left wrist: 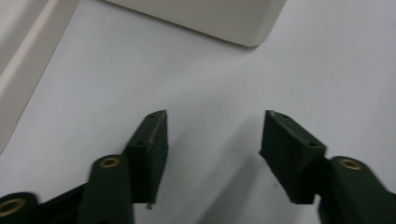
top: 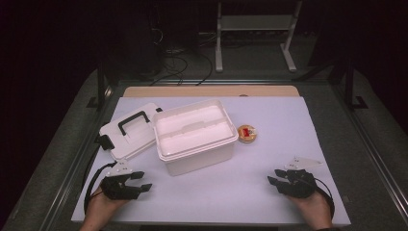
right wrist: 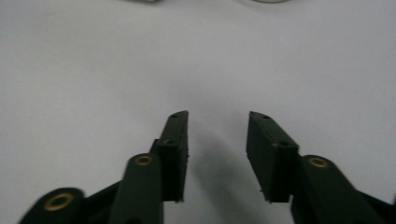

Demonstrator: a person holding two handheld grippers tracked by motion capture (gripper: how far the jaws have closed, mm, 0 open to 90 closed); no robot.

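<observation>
A white plastic box [top: 195, 137] stands in the middle of the table, open at the top. Its lid [top: 127, 131] with a black handle lies flat just left of it. A small round container [top: 247, 134] with something red inside sits right of the box. My left gripper [top: 143, 182] rests low at the front left, held by a hand, jaws apart with nothing between them [left wrist: 212, 140]; the box's corner [left wrist: 219, 21] lies ahead of it. My right gripper [top: 272, 177] rests at the front right, also open and empty [right wrist: 217, 140].
A white sheet [top: 269, 159] covers the table, with a wooden strip [top: 211, 91] along its far edge. Metal rails [top: 370, 144] run down both sides. Beyond the table stand a white frame [top: 255, 33] and cables on a dark floor.
</observation>
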